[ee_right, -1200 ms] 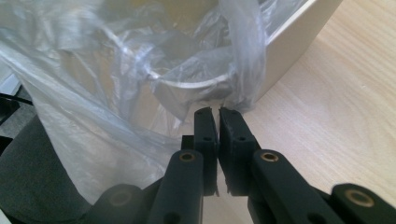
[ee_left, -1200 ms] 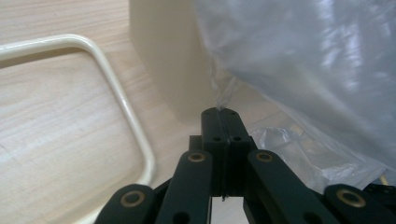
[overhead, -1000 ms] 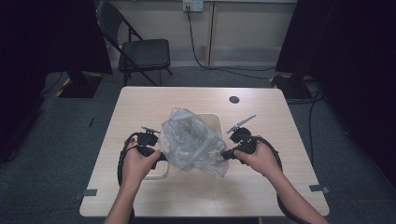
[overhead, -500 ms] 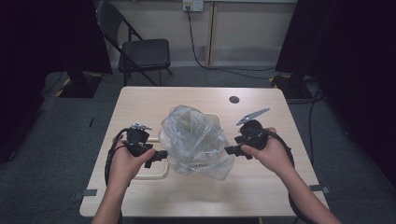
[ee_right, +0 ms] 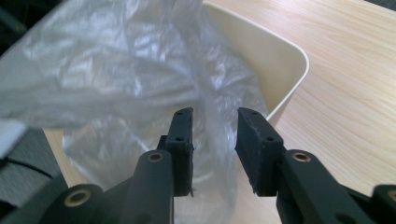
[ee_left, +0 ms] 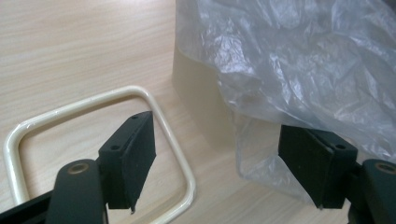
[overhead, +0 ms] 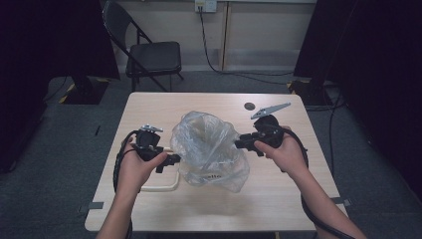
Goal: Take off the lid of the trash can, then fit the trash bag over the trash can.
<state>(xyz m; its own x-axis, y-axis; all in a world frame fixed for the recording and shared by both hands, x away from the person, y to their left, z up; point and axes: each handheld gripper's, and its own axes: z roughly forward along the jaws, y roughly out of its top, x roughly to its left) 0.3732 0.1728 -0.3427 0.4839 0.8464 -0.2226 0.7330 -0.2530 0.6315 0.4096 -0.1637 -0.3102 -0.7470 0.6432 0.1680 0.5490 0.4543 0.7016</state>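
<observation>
Standing near the middle of the wooden table [overhead: 149, 107], a cream bin [ee_left: 198, 100] wears a clear plastic bag [overhead: 211, 149], mouth gaping upward, film bunched down over the sides. Left gripper [overhead: 166, 160] sits at the bag's left edge, jaws wide apart after opening; film drapes in front of one pad, not pinched. A loose cream ring frame [ee_left: 93, 140] lies flat on the table under that gripper. Right gripper [overhead: 244, 142] at the bag's right edge, jaws part-way in, just been closing; a fold of film hangs between them, pads not yet pressing
</observation>
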